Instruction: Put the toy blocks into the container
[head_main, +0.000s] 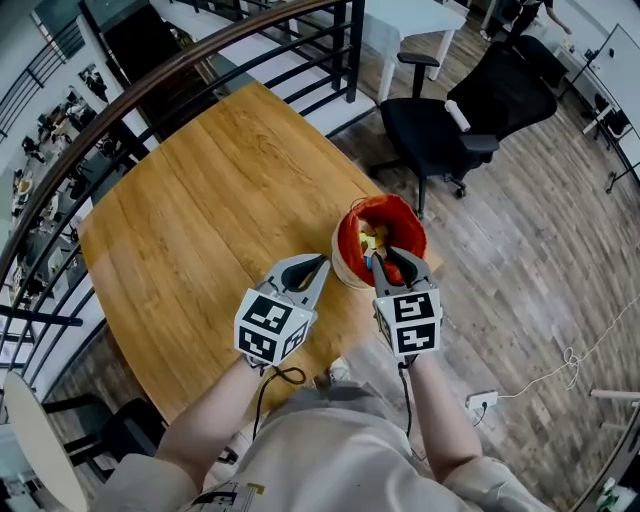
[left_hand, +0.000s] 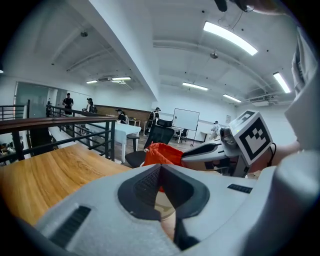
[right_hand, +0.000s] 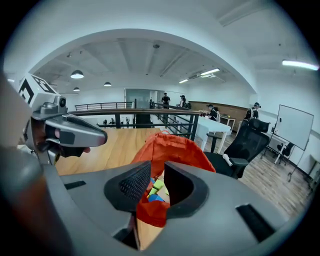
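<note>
From where I stand, the container (head_main: 343, 262) sits upright at the near right edge of the round wooden counter (head_main: 200, 220), its mouth facing up and its red liner (head_main: 405, 218) bunched around the rim. The toy blocks (head_main: 372, 240) I can make out are all inside it, with green and blue ones showing down in the liner (I spot none loose on the wood). The relation that matters is this: the container lies directly on the far side of the right gripper (head_main: 385, 262), whose tips are at the near rim, while the left gripper (head_main: 318, 262) is just beside the container's left wall and apart from it. So the right hand is the nearer one. In the right gripper view its fingers (right_hand: 131, 186) stand only a little apart, with a fold of the red liner filling the gap between them. I judge that to be a pinch on the cloth, not on a block. The left gripper's fingers (left_hand: 145, 182) meet at their tips with nothing between them, and the liner and the pale wall show beyond them, slightly to the right.
</note>
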